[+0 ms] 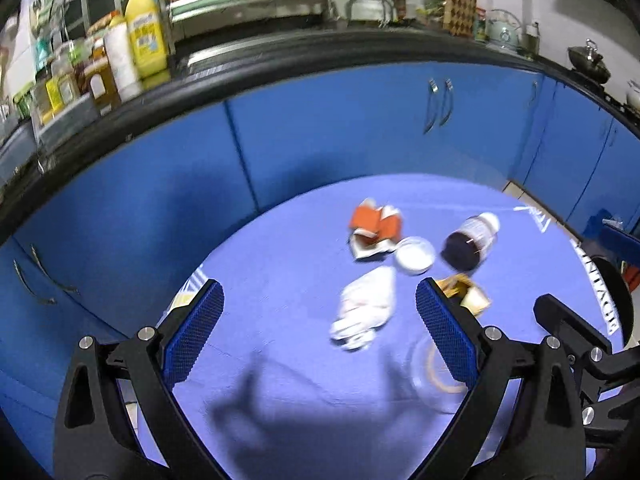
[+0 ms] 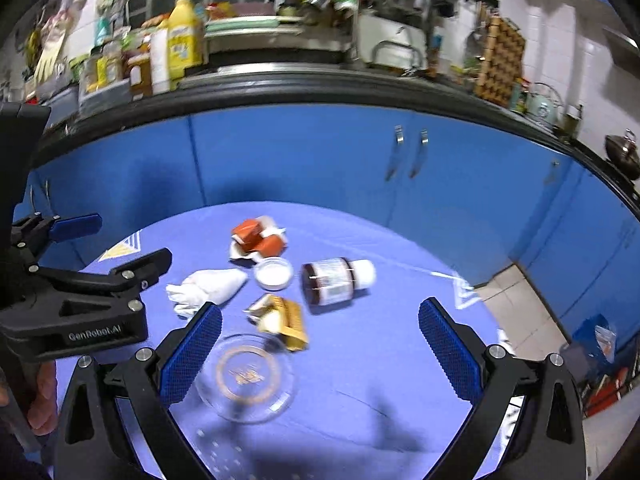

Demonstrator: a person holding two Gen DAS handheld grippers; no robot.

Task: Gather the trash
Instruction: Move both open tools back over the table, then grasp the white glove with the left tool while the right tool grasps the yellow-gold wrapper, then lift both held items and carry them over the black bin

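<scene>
Trash sits uncollected on the blue-clothed counter (image 2: 360,360): crumpled tissue (image 2: 208,286), orange wrapper (image 2: 258,238), small white lid (image 2: 273,273), tipped jar (image 2: 334,280), yellow packet (image 2: 286,320), clear dish (image 2: 246,378). Left tool (image 1: 320,320) and right tool (image 2: 320,336) both hover above, jaws apart, holding nothing. Looks like everything remains to do; no bin visible.

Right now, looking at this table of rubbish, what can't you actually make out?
- Jar label: too blurred to read, both views.
- Clear dish: left view, partly behind the left gripper's finger.
- Yellow wrapper: left view, partly behind that same finger.
- Printed lettering: cut off by the table edge.
</scene>
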